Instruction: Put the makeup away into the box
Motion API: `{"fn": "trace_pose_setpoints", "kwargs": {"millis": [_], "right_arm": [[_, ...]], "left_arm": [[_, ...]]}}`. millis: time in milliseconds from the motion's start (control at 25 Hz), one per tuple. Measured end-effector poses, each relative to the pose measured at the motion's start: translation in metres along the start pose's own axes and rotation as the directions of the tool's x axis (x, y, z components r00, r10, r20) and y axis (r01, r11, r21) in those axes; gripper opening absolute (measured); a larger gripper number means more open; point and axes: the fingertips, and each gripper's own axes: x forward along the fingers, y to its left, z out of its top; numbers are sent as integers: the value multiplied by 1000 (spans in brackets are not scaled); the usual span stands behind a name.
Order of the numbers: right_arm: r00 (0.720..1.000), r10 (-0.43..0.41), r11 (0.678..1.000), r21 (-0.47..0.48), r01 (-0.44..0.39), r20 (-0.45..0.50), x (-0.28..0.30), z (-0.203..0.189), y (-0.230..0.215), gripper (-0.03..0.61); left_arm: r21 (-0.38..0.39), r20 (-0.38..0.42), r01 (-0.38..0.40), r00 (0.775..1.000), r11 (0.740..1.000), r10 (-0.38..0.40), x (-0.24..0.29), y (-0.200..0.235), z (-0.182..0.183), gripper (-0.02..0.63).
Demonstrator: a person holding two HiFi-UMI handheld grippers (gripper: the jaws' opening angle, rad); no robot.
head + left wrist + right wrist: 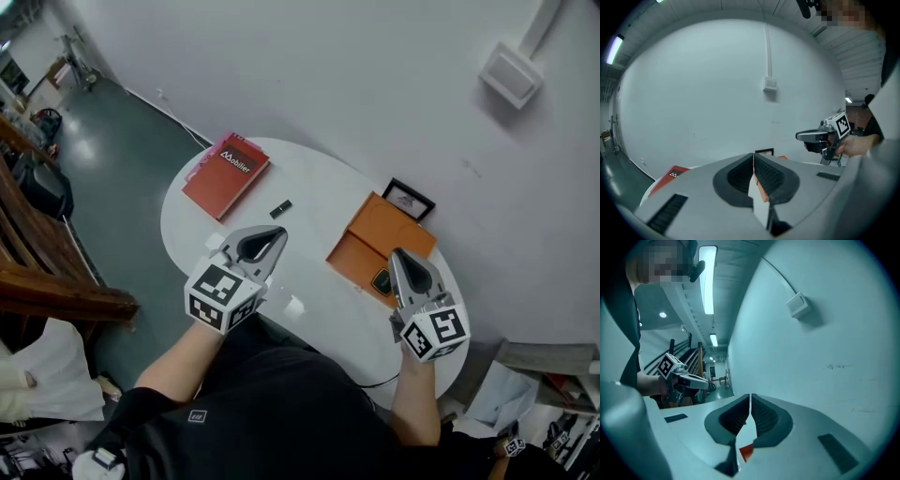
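An orange box (380, 236) lies at the right of the white oval table (309, 183), with a small dark item (382, 280) at its near edge. A small black makeup piece (280, 208) lies loose on the table's middle. My left gripper (279, 232) hovers above the table's near left, jaws shut with nothing between them; in the left gripper view the jaws (753, 157) meet. My right gripper (397, 253) hangs over the orange box's near edge, also shut and empty (750, 397). A strip of the orange box (761, 190) shows below the left jaws.
A red book (226, 175) lies at the table's far left. A black-framed card (408, 198) stands behind the orange box against the white wall. A white wall fitting (511, 73) is high on the wall. Small white bits (295, 305) lie near the table's front edge.
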Motion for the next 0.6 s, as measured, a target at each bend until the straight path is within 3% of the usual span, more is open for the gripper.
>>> {"fn": "trace_pose_setpoints", "kwargs": {"millis": [200, 440, 600], "right_arm": [[997, -71, 997, -27, 71, -1, 56, 5, 32, 37], [986, -164, 983, 92, 161, 34, 142, 17, 77, 38], [978, -209, 972, 114, 207, 5, 170, 8, 96, 38]], "left_arm": [[30, 5, 56, 998, 998, -57, -6, 57, -14, 17], [77, -21, 137, 990, 988, -136, -10, 141, -28, 17], [63, -56, 226, 973, 972, -223, 6, 163, -41, 18]]}}
